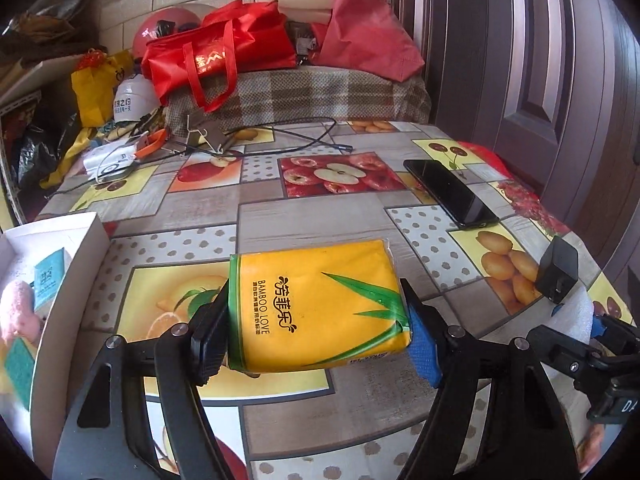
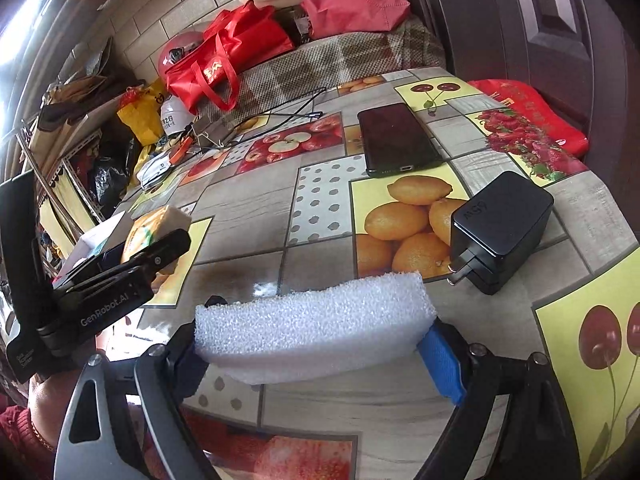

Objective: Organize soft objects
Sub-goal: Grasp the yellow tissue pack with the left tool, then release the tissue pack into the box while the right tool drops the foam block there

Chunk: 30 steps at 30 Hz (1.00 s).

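Note:
A yellow pack of tissues (image 1: pixel 320 304) printed with green bamboo leaves lies crosswise between my left gripper's (image 1: pixel 314 316) fingers, and both pads press on its ends. In the right wrist view this left gripper (image 2: pixel 152 248) shows at the left with the tissue pack (image 2: pixel 156 224). My right gripper (image 2: pixel 316 336) is shut on a white foam block (image 2: pixel 312 328), held just above the tablecloth. An open white box (image 1: pixel 76 264) at the left edge holds a pink plush piece (image 1: pixel 18 308), a green sponge (image 1: pixel 18 364) and a teal card.
A black phone (image 2: pixel 396 140) and a black plug charger (image 2: pixel 500 232) lie on the fruit-print tablecloth (image 2: pixel 248 200) ahead of the foam. Cables (image 1: pixel 280 140) and small clutter sit at the far side. Red bags (image 1: pixel 212 56) pile behind; a dark door (image 1: pixel 540 60) stands right.

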Available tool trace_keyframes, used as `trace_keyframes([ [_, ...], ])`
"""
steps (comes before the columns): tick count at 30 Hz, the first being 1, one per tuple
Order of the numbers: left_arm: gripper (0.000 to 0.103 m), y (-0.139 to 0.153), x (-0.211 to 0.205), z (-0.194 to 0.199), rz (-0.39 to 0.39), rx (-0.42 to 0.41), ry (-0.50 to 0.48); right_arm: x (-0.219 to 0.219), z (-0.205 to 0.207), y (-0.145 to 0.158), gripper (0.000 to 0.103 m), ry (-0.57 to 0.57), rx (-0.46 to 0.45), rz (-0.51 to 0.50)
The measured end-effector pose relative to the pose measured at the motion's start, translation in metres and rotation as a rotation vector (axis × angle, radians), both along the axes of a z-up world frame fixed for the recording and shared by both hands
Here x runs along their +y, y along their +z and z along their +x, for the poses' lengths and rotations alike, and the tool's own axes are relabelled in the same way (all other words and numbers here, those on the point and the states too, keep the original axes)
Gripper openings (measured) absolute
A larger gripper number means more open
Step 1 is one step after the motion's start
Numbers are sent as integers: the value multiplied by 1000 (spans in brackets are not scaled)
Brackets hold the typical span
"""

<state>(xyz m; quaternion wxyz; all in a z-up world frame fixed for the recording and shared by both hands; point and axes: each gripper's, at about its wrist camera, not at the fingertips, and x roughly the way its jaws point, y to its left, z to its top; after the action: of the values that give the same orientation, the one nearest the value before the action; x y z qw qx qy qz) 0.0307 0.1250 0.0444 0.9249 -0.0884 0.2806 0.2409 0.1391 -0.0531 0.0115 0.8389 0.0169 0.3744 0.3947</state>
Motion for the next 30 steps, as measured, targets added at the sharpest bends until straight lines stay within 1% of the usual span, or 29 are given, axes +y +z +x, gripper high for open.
trace_keyframes([
  [3, 75, 5, -3, -19, 42, -42, 30, -6, -14, 12, 90, -37, -93, 36],
  [6, 75, 12, -10, -44, 100, -107, 43, -9, -39, 26, 90, -60, -225, 89],
  [8, 75, 14, -18, -60, 147, -130, 35, -9, -55, 32, 90, -70, -298, 122],
  [10, 75, 15, -25, -75, 185, -136, 17, -2, -67, 35, 90, -58, -342, 119],
  [13, 75, 14, -29, -102, 203, -141, -3, 12, -83, 37, 90, -15, -383, 93],
  [16, 75, 14, -27, -130, 208, -145, 0, 25, -99, 38, 90, 30, -429, 69],
  [20, 75, 13, -14, -168, 181, -150, 35, 44, -118, 38, 90, 86, -438, 59],
  [24, 75, 12, 13, -202, 146, -161, 137, 63, -140, 38, 90, 140, -451, 67],
  [27, 75, 13, 33, -229, 146, -174, 222, 79, -159, 38, 90, 184, -479, 72],
  [30, 75, 13, 57, -257, 150, -186, 315, 94, -173, 37, 90, 221, -477, 73],
])
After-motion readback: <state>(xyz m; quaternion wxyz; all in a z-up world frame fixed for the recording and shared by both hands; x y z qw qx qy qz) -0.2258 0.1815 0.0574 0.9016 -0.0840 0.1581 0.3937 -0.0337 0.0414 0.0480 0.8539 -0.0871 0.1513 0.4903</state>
